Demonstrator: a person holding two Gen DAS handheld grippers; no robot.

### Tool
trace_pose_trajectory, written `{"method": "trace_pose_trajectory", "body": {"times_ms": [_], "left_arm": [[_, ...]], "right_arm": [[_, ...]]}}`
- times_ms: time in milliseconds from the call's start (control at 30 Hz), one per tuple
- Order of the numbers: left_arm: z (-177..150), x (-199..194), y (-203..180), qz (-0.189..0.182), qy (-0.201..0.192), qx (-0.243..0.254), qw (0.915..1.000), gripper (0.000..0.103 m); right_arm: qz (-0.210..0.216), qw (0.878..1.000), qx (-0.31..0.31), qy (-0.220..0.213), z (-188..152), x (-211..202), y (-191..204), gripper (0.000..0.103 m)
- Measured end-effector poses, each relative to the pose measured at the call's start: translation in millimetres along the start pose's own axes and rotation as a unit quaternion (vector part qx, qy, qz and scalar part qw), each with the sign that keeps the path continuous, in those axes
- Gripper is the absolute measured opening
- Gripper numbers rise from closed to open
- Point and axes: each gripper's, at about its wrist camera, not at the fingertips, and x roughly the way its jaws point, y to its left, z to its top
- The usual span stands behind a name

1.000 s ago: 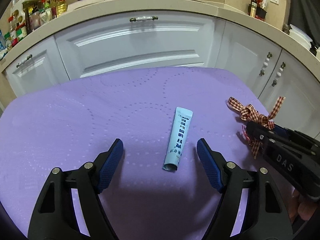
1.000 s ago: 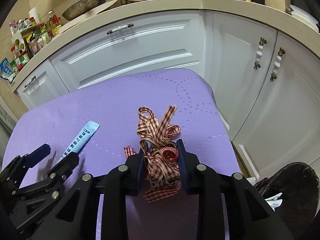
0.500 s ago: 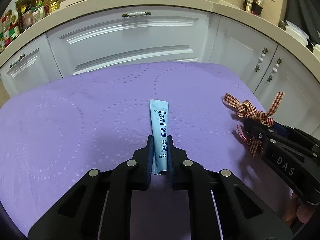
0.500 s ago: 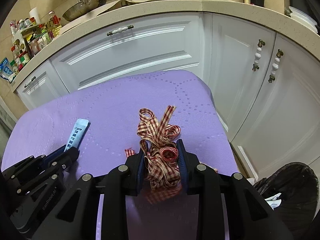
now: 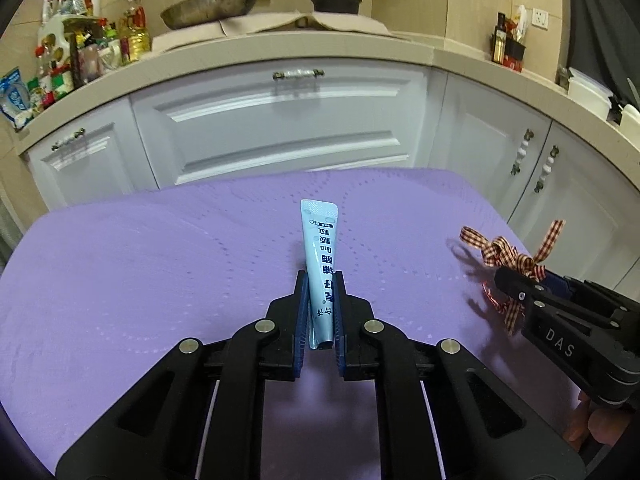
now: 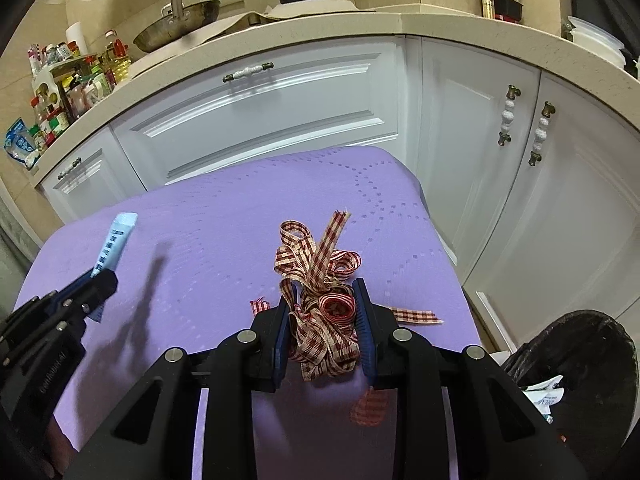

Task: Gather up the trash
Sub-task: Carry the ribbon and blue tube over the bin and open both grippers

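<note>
**Both grippers hold trash above the purple table**

Left gripper (image 5: 321,280) is clamped on a pale blue tube (image 5: 321,252), its blue pads (image 5: 302,304) pressing the tube's lower part from both sides. The flat sealed end of the tube sticks out ahead of the fingers and points toward the white cabinets (image 5: 280,128). The tube casts a shadow on the purple table cover (image 5: 140,272) beneath it and looks lifted clear of the surface.

Right gripper (image 6: 325,292) is closed on a bundle of red-and-cream checked ribbon (image 6: 320,276). Loops and one loose end rise above the pads, while other ends hang below the fingers. A short tail of ribbon trails to the right over the cover, and another small piece shows at the left of the fingers.

From the right wrist view, the left gripper and its tube sit at the far left, well apart from the ribbon. A dark trash bin (image 6: 576,360) stands on the floor beside the table's right edge, with some paper scraps (image 6: 548,396) visible inside it.
</note>
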Motion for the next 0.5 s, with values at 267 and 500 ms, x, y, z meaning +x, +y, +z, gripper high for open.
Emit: {"method": "trace_pose_trajectory", "body": {"times_ms": [267,500], "left_arm": [[-12,-34,13,-0.002,-0.019,-0.013,0.9997,0.011],[-29,-65,16,-0.009,-0.029,-0.011,0.9995,0.011]], "right_arm": [[0.005,1.0,-0.002,-0.019,-17,-33,4,0.029],[0.01,0.999,-0.003,-0.034,-34,-62,8,0.029]]}}
